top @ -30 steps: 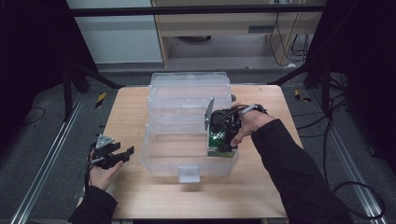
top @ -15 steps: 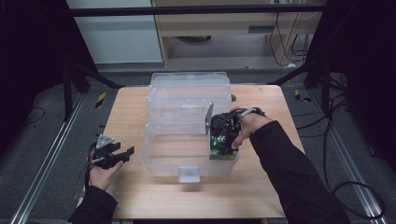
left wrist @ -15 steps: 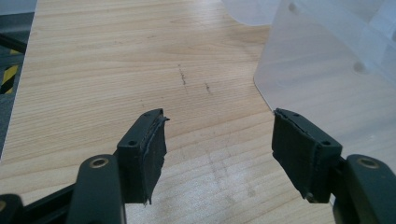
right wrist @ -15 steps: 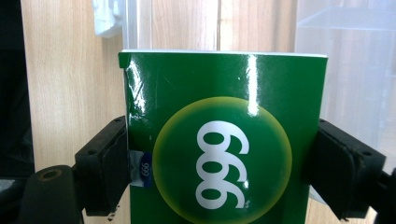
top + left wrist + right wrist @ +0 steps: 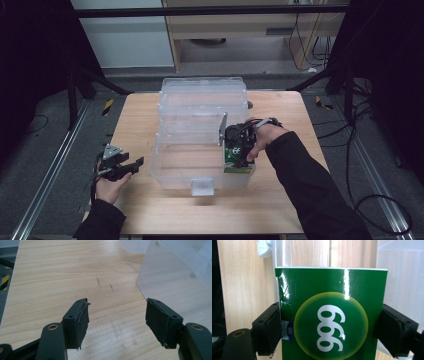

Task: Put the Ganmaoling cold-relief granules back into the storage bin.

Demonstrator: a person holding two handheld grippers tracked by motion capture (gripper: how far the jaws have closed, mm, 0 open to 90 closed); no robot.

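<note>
Clear bin (image 5: 200, 150) walls surround right tool (image 5: 239, 155) clamping green box (image 5: 332, 315); left tool (image 5: 117, 322) gapes.

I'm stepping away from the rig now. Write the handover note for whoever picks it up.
Right gripper: shut on the green box, fingers pressing its two sides; it holds the box at the right front corner of the clear plastic bin.
Left gripper: open, holding nothing, hovering over the wooden table left of the bin.
Done: box picked up and brought to the bin.
Left: whether the box already rests on the bin floor is unclear; probably lower it, release, and withdraw the right gripper.
</note>
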